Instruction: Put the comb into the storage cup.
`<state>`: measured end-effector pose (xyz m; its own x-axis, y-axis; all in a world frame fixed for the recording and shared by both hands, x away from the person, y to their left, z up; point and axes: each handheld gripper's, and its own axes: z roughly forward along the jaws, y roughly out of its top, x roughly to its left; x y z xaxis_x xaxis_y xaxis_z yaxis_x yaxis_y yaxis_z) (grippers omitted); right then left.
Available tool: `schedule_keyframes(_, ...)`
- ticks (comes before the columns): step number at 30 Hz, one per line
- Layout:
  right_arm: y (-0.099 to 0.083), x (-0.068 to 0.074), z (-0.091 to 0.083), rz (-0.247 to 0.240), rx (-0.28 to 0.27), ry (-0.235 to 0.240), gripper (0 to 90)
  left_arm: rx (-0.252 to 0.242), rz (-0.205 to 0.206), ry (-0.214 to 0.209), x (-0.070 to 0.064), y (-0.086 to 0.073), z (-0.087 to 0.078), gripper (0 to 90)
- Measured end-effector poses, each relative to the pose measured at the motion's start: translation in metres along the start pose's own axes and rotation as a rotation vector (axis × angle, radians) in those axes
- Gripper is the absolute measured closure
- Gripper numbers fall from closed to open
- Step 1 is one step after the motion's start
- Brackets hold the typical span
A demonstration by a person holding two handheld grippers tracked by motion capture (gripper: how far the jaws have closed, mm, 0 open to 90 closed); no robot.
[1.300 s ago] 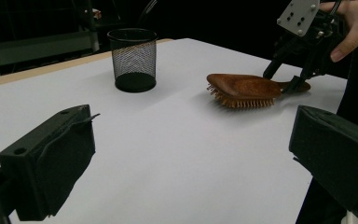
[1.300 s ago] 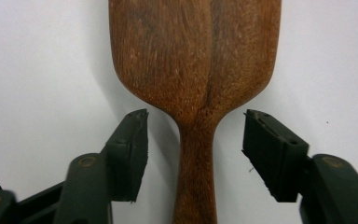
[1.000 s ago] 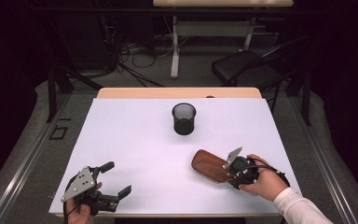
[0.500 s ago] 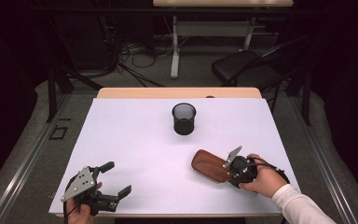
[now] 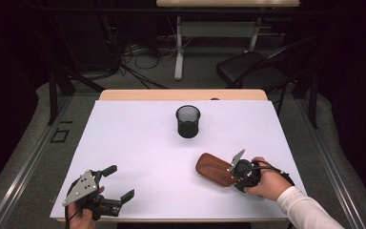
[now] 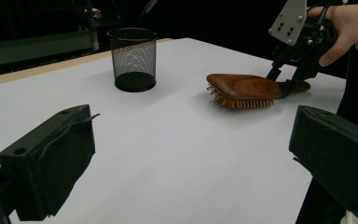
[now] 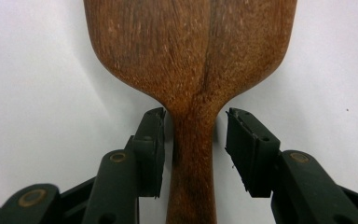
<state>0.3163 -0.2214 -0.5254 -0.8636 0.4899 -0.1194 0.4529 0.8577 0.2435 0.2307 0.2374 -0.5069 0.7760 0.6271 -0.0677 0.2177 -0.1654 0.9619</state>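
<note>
Wooden hairbrush (image 5: 215,169) lay bristles-down on white table (image 5: 138,143), right-front area, head toward centre, handle toward the person's right hand (image 5: 267,183). Right gripper (image 5: 236,174) sat low at the handle end; in right gripper view handle (image 7: 192,163) ran straight between the jaws, one jaw either side of the neck just below the head, narrow gaps visible both sides, so jaws half-closed around handle but not yet clamped. Same seen from left gripper view: right gripper (image 6: 291,77) tilted down at the brush (image 6: 244,88), grey plate on top, fingers wrapped round its body. Bristles visible under the brush edge there, resting on table. Left gripper (image 5: 116,183) held near front-left corner of table, well apart from brush, jaws spread wide and holding nothing; in left gripper view both black jaws stood far apart at frame sides with bare table (image 6: 168,154) between. Black mesh cup (image 5: 188,121) stood upright near table centre-back, apart from brush and both grippers; also seen upright in left gripper view (image 6: 132,59). Beyond table: dark floor, cables, chair, second table edge at the back.
</note>
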Motion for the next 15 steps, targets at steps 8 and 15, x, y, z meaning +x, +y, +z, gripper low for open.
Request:
schedule_keyframes(8, 0.0018, -0.0031, 0.0026, 0.005, 0.013, 0.018, 63.8, 0.001, 0.001, 0.002, 0.0000, 0.0000, 0.0001, 0.4)
schedule_keyframes(15, 0.0034, -0.0048, 0.0034, 0.013, 0.024, 0.044, 67.0, 0.001, 0.001, 0.000, 0.0000, 0.0000, 0.0001, 0.4)
